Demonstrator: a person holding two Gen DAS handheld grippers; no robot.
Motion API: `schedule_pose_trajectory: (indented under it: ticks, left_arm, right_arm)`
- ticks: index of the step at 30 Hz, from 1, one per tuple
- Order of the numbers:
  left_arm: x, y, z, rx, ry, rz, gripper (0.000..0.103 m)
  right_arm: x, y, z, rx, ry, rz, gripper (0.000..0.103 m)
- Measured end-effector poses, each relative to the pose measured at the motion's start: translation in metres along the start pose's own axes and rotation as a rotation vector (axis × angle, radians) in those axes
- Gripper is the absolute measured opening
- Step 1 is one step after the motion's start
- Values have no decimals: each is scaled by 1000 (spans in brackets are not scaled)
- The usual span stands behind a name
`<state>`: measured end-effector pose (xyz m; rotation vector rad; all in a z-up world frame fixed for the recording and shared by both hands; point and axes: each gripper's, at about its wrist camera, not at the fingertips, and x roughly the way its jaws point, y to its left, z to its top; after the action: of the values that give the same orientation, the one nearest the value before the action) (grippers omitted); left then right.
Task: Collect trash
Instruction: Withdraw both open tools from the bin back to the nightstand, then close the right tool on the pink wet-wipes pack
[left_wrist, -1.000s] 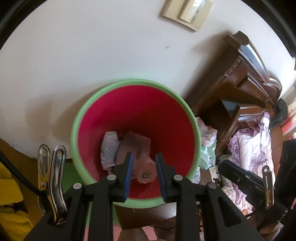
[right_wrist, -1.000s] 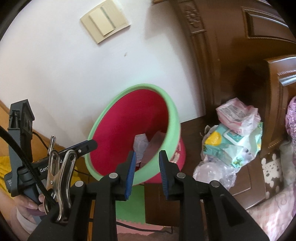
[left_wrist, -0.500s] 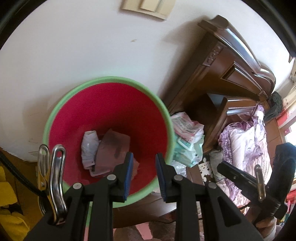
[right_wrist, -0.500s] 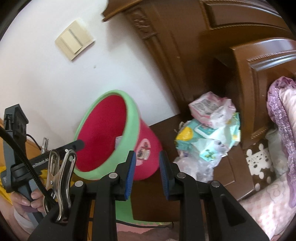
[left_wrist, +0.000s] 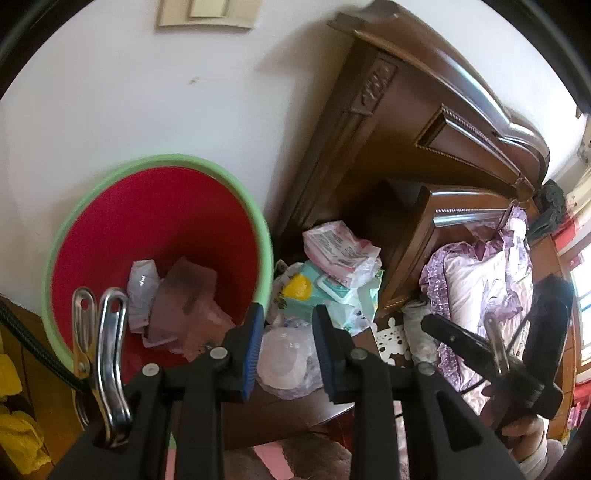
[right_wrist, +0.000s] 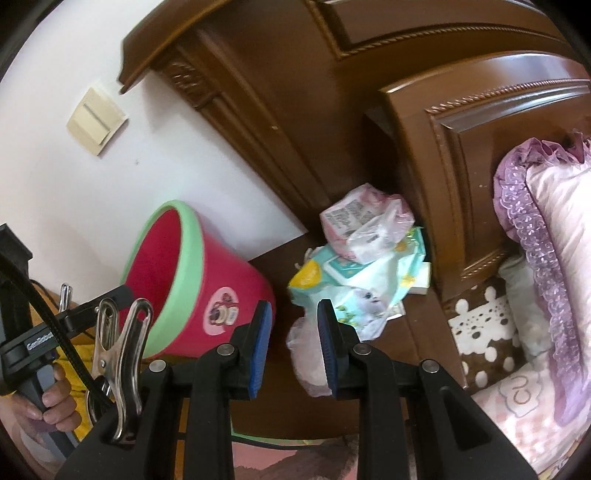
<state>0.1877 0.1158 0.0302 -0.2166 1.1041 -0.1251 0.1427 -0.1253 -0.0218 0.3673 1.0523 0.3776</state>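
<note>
Against the white wall (right_wrist: 92, 206), in the corner beside the bed, stands the dark carved wooden headboard (left_wrist: 424, 122), with a lower wooden cabinet (right_wrist: 491, 155) in front of it. A cream wall switch (right_wrist: 96, 122) sits on the wall above the bin.

Bed (left_wrist: 480, 291): lilac ruffled pillow and pink patterned covers, at the right edge of both views.

Red bin with green rim (left_wrist: 70, 221): upright on a low dark wood surface (right_wrist: 417, 317), close to the wall. Sticker on its outer side in the right wrist view. Inside, at the bottom: crumpled white paper (left_wrist: 142, 291) and pinkish wrappers (left_wrist: 188, 306), touching each other.

Trash pile, just beside the bin, wedged toward the cabinet:
- pink wipes packet (right_wrist: 354, 218) on top;
- teal-and-white wipes packs (right_wrist: 373, 277) below it, one with a yellow patch;
- clear crumpled plastic bag (left_wrist: 288, 354) nearest the cameras.

Left hand-held gripper (left_wrist: 288, 350): jaws apart and opening, blue pads clear of everything, clear bag seen in the gap beyond them, not pressed.

Right hand-held gripper (right_wrist: 295, 343): jaws apart, nothing clamped; the same bag lies beyond its gap.

A person's fingers (right_wrist: 55, 402) grip the left handle, seen low in the right wrist view.
</note>
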Motion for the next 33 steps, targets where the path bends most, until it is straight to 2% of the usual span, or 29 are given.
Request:
schedule_pose_trajectory:
  ticks: [9,14,24,33]
  left_arm:
    - [26,-32,-17,-43,30,36,28]
    - [40,-45,-29,-81,36,56,28]
    - [59,-54,-55,-135,73,92,28]
    - [69,-52,-72,-167,89,103,28]
  right_arm:
    - [19,-38,22,-18,54,-10,31]
    - [41,-53,38,-25,83,-32,36]
    - [97,-62,59,11,120,-96,39]
    - [138,-66,66,47,63,-224,40]
